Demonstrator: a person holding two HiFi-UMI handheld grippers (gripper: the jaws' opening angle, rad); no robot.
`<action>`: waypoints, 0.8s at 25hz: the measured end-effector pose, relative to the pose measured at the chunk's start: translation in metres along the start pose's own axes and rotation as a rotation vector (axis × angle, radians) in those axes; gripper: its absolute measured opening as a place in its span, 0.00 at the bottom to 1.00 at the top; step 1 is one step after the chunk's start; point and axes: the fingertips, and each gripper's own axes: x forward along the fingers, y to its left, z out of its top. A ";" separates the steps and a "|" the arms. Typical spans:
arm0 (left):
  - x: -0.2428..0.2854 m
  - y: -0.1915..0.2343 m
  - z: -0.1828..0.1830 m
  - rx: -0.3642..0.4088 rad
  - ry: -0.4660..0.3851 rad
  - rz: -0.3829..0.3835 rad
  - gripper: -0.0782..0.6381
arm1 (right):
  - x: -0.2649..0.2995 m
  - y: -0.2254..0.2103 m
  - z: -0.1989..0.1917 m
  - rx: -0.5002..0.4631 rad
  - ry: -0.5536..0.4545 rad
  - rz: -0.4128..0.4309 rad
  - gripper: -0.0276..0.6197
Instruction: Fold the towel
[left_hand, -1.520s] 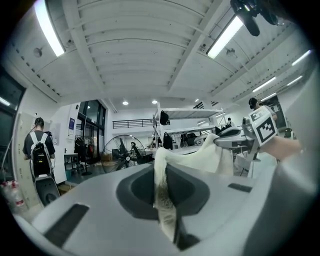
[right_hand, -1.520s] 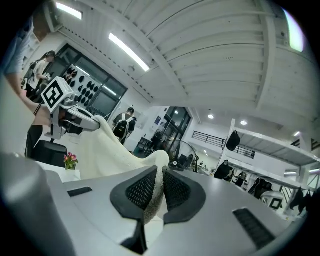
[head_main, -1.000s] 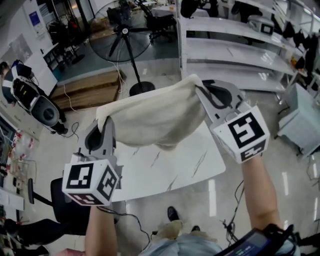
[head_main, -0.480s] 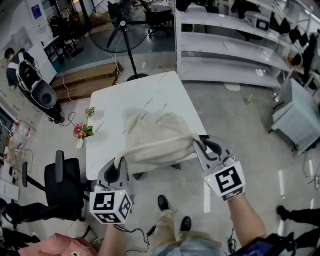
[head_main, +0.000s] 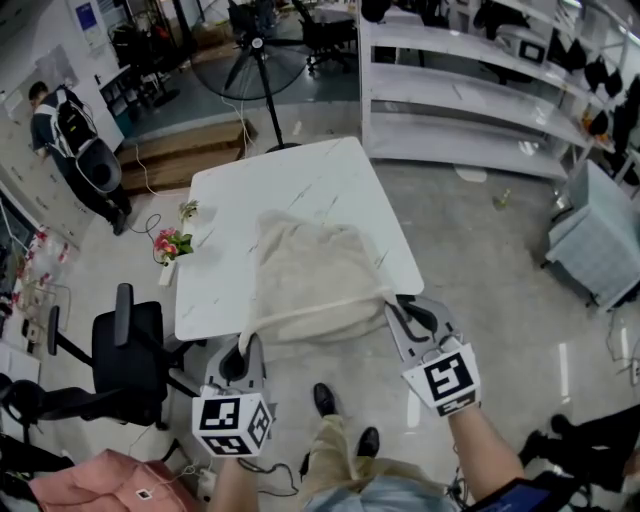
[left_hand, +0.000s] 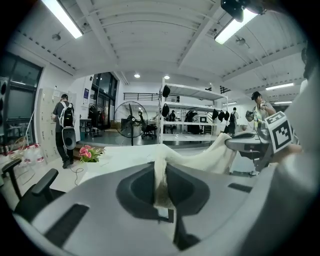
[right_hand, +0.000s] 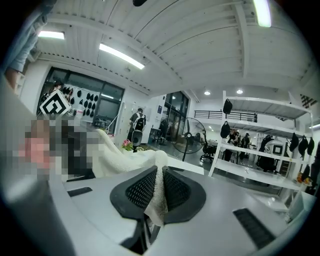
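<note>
Head view: towel draped over surface, near edge pulled taut off surface's front rim. One near corner pinched in left gripper, other in right gripper. Cloth lies ahead of both, equally near; fold probably to be carried forward.

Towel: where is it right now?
Head view: the towel lies centre-right on the white table, right of the flowers. Its near edge is stretched beyond the table's front edge, pinched by the left tongs and right tongs.
</note>
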 end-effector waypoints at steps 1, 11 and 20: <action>0.000 -0.001 0.000 0.000 0.001 0.001 0.13 | -0.001 0.000 0.000 -0.001 0.000 0.002 0.10; 0.025 -0.001 -0.002 0.002 0.017 -0.011 0.13 | 0.013 -0.007 -0.009 0.008 0.019 0.008 0.10; 0.050 -0.002 -0.023 -0.004 0.078 -0.065 0.13 | 0.033 -0.011 -0.030 0.039 0.070 0.020 0.11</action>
